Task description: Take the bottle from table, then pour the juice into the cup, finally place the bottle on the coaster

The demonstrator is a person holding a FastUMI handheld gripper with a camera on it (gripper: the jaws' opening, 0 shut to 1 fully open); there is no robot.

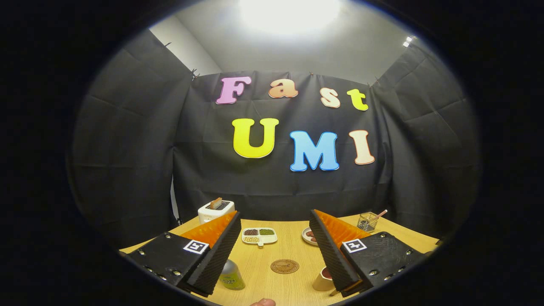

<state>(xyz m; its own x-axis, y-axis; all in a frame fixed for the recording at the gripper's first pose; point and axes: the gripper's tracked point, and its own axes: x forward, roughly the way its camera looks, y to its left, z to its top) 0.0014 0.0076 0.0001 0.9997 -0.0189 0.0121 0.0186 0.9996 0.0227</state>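
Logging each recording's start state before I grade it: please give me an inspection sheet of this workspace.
Surface: wooden table, bare between the gripper's fingers.
Job's things: green bottle upright by the left finger; round coaster between the fingers; cup partly behind the right finger.
Clutter: toaster with a slice in it; divided dish of beans; small plate; wire basket holding a utensil.
Gripper: open, fingers wide apart, holding nothing.
Cables: nothing seen.
Surroundings: black cloth booth wall, bright ceiling light, a fingertip at the near edge.
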